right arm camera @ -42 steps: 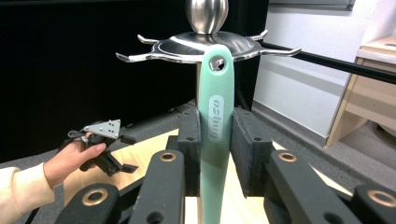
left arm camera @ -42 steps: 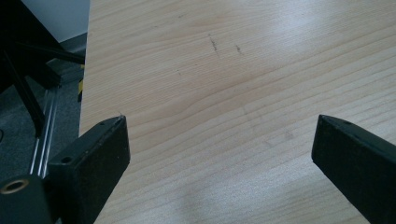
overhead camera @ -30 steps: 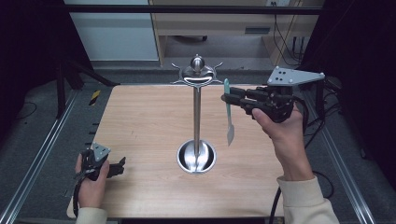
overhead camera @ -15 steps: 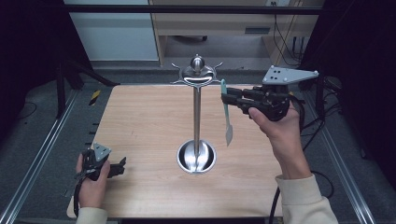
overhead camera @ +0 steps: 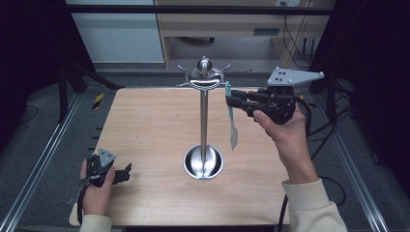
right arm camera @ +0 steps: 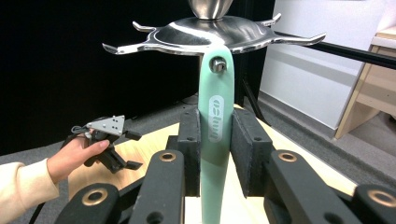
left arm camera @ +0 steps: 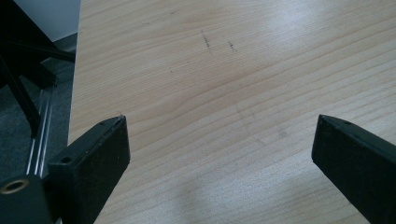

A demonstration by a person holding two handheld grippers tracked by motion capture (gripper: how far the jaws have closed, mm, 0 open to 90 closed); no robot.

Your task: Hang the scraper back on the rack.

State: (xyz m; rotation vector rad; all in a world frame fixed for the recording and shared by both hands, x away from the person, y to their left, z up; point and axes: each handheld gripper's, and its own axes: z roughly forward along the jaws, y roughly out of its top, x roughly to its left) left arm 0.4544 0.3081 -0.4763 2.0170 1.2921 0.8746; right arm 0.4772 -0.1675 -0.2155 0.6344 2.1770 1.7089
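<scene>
Right jaws clamp mint-green spatula (right arm camera: 215,140) by handle, pads flat on both sides, so blade hangs straight below my right gripper (overhead camera: 234,100). Handle's hole sits above jaws, at tip of hook on steel rack (right arm camera: 212,32); hook possibly through hole, hard to tell. Grip low on handle leaves hole free for hanging. Left jaws spread wide, nothing between; left gripper (overhead camera: 126,172) rests idle on wooden table (left arm camera: 233,93).
</scene>
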